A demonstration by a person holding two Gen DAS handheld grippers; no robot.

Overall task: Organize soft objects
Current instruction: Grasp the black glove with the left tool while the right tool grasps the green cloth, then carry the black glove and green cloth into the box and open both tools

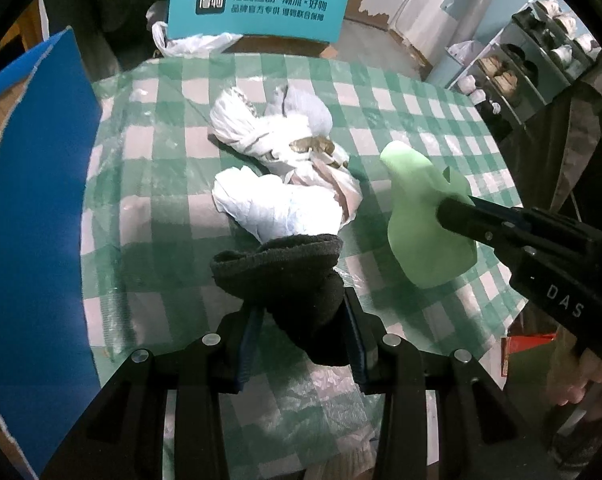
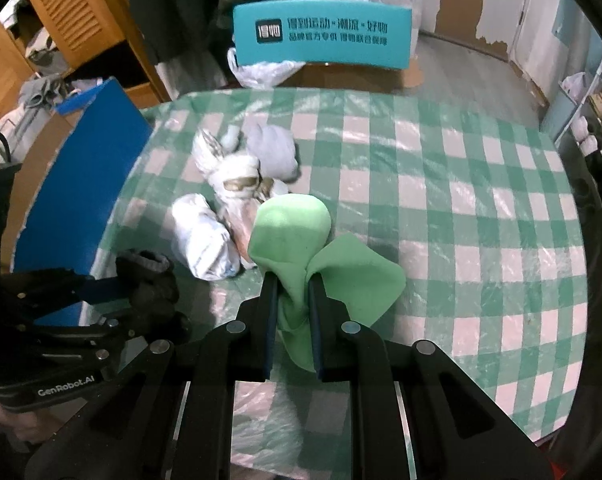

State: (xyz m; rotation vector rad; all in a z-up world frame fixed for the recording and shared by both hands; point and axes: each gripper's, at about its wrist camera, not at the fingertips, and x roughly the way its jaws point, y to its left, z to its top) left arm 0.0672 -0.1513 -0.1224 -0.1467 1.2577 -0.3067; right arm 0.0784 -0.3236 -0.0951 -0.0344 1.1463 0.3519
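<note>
My left gripper (image 1: pixel 301 312) is shut on a black sock (image 1: pixel 285 280) and holds it above the near part of the green-checked table (image 1: pixel 401 112). It also shows in the right wrist view (image 2: pixel 113 284), with the black sock (image 2: pixel 153 284) at its tip. My right gripper (image 2: pixel 293 292) is shut on a light green sock (image 2: pixel 297 232), which hangs folded above the table; the green sock (image 1: pixel 417 216) and the right gripper (image 1: pixel 445 208) also show in the left wrist view. A pile of white and grey socks (image 1: pixel 277 152) lies on the table's middle left, beyond both grippers (image 2: pixel 237 184).
A blue board (image 1: pixel 33 208) stands along the table's left edge (image 2: pixel 85 184). A teal chair back (image 1: pixel 257 8) stands behind the far edge (image 2: pixel 321 36). A shoe rack (image 1: pixel 541 60) stands at the right.
</note>
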